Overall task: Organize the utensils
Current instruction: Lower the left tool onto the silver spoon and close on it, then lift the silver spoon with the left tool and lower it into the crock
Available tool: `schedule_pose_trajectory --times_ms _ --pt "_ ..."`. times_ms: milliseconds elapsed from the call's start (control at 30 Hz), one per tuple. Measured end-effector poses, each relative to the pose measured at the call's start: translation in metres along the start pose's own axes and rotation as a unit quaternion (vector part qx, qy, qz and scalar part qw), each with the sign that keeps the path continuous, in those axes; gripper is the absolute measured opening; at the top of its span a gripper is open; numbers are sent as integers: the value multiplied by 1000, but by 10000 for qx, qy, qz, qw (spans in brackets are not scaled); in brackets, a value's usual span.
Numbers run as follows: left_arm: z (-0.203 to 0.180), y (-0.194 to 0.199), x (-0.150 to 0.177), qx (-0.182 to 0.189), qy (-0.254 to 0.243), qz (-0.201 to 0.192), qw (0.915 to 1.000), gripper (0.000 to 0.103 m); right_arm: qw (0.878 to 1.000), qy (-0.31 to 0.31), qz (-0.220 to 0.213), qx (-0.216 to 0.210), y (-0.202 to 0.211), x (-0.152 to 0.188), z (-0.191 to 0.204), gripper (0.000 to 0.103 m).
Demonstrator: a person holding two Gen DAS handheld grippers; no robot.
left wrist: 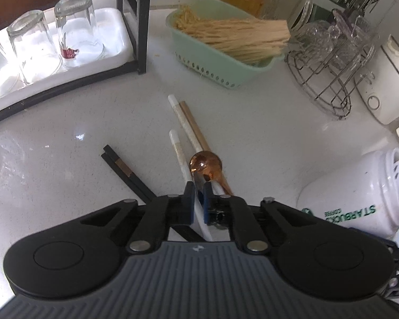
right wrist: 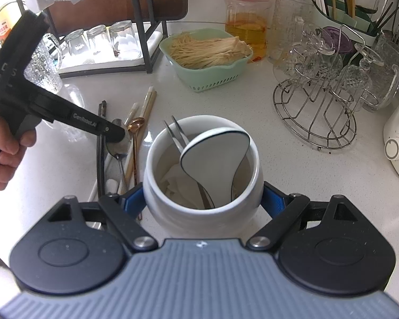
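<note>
Left wrist view shows your left tool [left wrist: 198, 190] with its blue pads drawn almost together on the slim silver spoon [right wrist: 117, 141], gripping it near where the bowl meets the stem. Just beyond the pads lies the copper-coloured spoon [left wrist: 205, 162], bowl toward you, with two white chopsticks [left wrist: 178, 114] and a tan one beside it on the white counter [left wrist: 252, 133]. A black pair of chopsticks [left wrist: 119, 166] lies to their left, partly under the tool.

Right wrist view shows your right tool [right wrist: 203, 202] clamped around the white ceramic jar [right wrist: 157, 186], one blue pad pressed to each side. The jar stands upright on the counter, just to the right of the loose utensils. Inside it you can see a white ladle-shaped spoon with a dark rim [right wrist: 215, 148] and a pair of metal tongs or a fork leaning against the wall; which of the two you cannot tell from here.

Your hand [right wrist: 5, 143] grips the left tool's handle at the edge of that view. Farther back sit a green basket of pale noodles [right wrist: 207, 53], a wire glass rack [right wrist: 316, 111], upturned glasses on a tray [left wrist: 40, 40] and a red-lidded jar [right wrist: 247, 18].
</note>
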State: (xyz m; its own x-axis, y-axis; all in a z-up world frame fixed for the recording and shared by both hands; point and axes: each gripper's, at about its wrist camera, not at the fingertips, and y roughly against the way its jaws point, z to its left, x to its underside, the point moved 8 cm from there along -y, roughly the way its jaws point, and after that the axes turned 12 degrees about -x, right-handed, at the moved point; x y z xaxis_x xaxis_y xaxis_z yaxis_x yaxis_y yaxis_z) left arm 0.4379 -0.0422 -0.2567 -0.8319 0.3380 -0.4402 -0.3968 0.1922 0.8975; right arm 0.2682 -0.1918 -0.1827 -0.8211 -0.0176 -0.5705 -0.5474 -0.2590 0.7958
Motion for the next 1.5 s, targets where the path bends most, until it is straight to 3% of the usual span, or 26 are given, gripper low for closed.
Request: schedule_pose_trajectory --times_ms 700,1033,1500 --pt "-23 68 3 -250 70 -537 9982 2 9999 3 -127 42 0 1 1 91" --pt "-37 100 8 -461 134 -721 9962 2 9995 231 -175 -134 -2 0 5 91" --pt "-30 138 -3 -776 276 -959 9920 2 9985 351 -341 -228 -8 -5 13 91"
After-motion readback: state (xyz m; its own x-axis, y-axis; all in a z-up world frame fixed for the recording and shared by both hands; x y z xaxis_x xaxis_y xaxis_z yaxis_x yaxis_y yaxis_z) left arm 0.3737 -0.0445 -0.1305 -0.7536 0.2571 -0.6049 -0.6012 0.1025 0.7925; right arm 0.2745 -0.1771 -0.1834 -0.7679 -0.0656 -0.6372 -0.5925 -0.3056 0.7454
